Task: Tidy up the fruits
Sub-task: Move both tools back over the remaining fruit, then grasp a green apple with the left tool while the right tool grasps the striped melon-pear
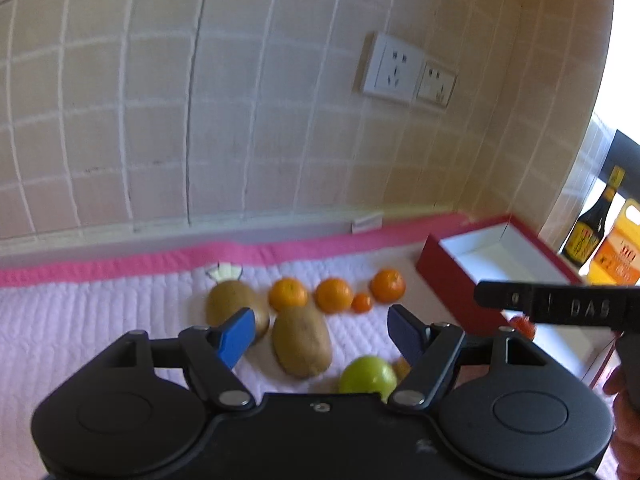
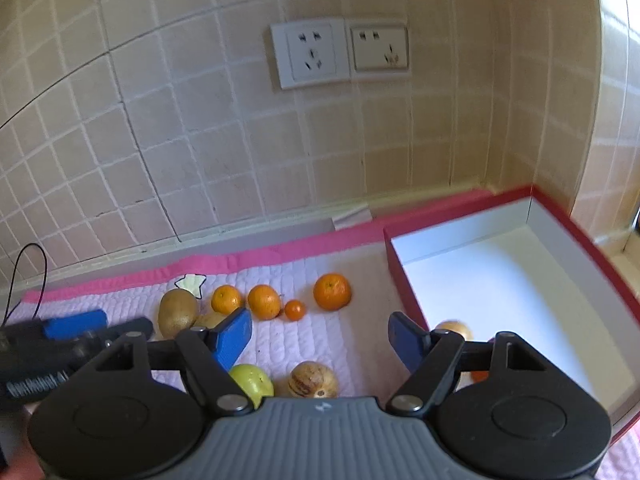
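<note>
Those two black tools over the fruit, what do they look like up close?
Each is matte black, with two round discs, linkage bars joined by silver rivets, and blue pads on the fingertips. The right tool has a ribbed grey centre; the left tool is plain black.

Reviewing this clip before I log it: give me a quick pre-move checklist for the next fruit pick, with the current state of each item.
1. Left gripper open, nothing held: ok.
2. Right gripper open, nothing held: ok.
3. Red box open, with free floor for more fruit: ok.
4. Fruit within view on the pink mat: oranges, green apple, brown fruit: ok.
5. What already lies in the box behind the right finger: cannot tell.
6. The two grippers clear of each other: ok.
</note>
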